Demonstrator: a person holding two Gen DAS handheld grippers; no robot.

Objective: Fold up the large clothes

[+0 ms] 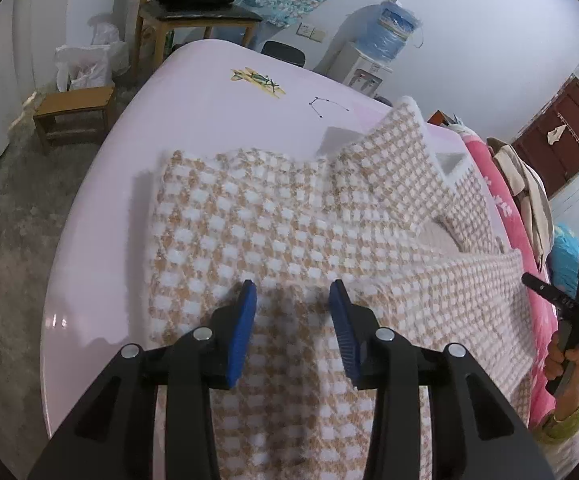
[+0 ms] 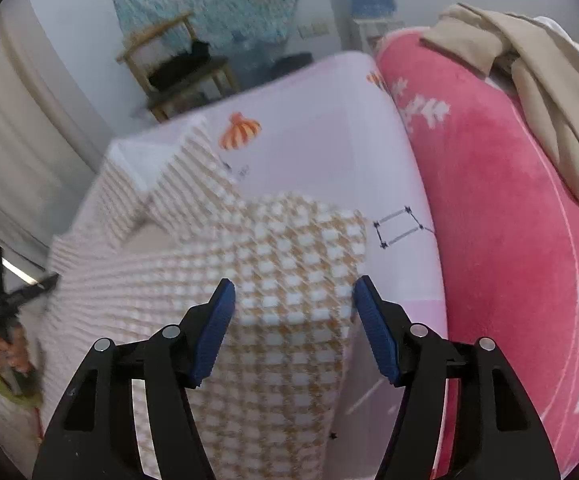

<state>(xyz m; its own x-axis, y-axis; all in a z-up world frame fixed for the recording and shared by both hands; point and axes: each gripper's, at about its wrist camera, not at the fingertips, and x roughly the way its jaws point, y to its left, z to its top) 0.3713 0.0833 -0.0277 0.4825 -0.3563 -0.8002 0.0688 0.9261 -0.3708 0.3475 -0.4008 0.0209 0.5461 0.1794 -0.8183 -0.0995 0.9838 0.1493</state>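
The checked garment [image 1: 289, 232], tan and white in a fuzzy knit, lies spread on the pale pink bed [image 1: 225, 112], reaching from the near edge toward the middle, with a sleeve or flap folded up toward the bed's far right side beside a pink blanket [image 2: 509, 220]. It looks soft, thick and limp, light enough to lift but likely to sag and drag, and not slippery; I judge the best hold is at a hem edge or corner, pinching both layers where it is doubled.

The left claw [image 1: 292, 292] hovers over the cloth near the bed's near edge, its blue pads partly apart with fabric below and between them, not pinched. The right claw [image 2: 293, 292] stands wider, straddling the garment's right-hand edge where it meets bare sheet, also gripping nothing. Each view shows the person's other hand [image 1: 565, 360] holding its tool off to the side.
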